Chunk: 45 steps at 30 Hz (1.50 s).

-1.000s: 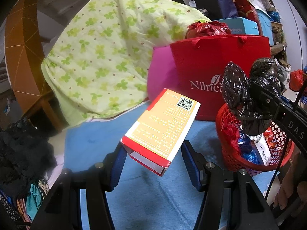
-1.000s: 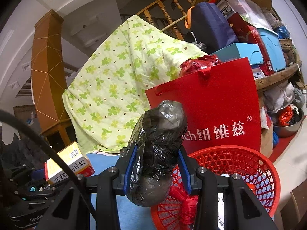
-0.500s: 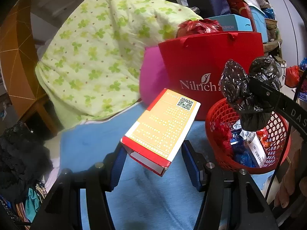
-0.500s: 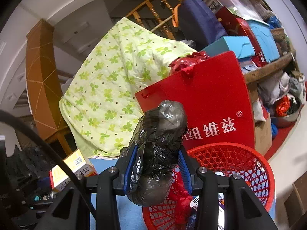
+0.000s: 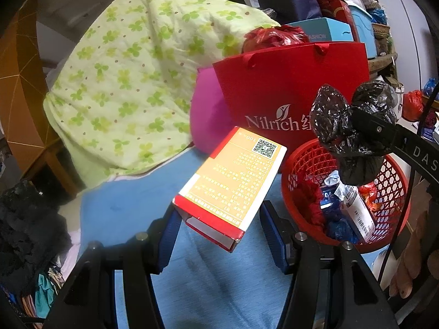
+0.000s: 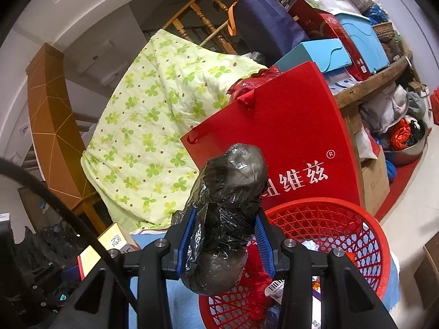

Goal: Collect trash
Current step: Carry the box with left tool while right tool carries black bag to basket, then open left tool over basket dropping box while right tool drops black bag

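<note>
Red basket (image 5: 389, 197) mouth open above; red paper bag (image 5: 288, 82) blocks behind.

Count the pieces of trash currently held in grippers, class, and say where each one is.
2. An orange box sits in the left gripper; a black plastic bundle sits in the right gripper above the red basket's near edge.

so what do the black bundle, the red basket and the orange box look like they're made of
Black bundle: thin plastic film, glossy; it crinkles and catches glints where the right gripper squeezes it.
Red basket: moulded plastic, by the look; an open lattice wall under a smooth, slightly shiny rim.
Orange box: printed cardboard, probably with a light sheen; sharp folded edges, an open end flap, held in the left gripper.
</note>
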Available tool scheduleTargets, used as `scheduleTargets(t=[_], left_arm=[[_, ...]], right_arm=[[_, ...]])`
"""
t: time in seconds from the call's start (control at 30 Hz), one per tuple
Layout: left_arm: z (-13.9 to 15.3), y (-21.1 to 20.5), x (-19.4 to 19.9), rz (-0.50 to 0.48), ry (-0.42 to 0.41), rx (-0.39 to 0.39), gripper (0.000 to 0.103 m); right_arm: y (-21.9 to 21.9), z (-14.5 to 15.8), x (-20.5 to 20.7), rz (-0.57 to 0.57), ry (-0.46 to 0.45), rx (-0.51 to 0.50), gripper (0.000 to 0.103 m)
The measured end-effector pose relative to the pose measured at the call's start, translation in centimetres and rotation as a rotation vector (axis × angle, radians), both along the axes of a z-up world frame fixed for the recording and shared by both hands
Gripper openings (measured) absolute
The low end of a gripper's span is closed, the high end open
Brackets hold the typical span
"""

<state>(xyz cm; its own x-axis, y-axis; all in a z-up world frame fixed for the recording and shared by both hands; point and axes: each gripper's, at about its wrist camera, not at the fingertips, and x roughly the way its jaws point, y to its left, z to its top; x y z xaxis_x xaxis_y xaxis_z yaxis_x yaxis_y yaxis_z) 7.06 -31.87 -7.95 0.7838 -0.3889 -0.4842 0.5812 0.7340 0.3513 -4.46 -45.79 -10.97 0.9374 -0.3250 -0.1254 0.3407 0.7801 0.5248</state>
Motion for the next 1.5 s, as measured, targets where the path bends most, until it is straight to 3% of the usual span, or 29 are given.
scheduleTargets(t=[0.97,1.5], left_arm=[[-0.5,-4.5,-1.1,-0.084,0.007,0.03,0.061],[-1.8,-7.6,-1.7,-0.142,0.052,0.037,0.061]], right_arm=[[-2.5,-1.1,-2.8,-0.074,0.002,0.069,0.045],[-5.3,-2.4,-4.2,-0.113,0.011,0.15,0.046]])
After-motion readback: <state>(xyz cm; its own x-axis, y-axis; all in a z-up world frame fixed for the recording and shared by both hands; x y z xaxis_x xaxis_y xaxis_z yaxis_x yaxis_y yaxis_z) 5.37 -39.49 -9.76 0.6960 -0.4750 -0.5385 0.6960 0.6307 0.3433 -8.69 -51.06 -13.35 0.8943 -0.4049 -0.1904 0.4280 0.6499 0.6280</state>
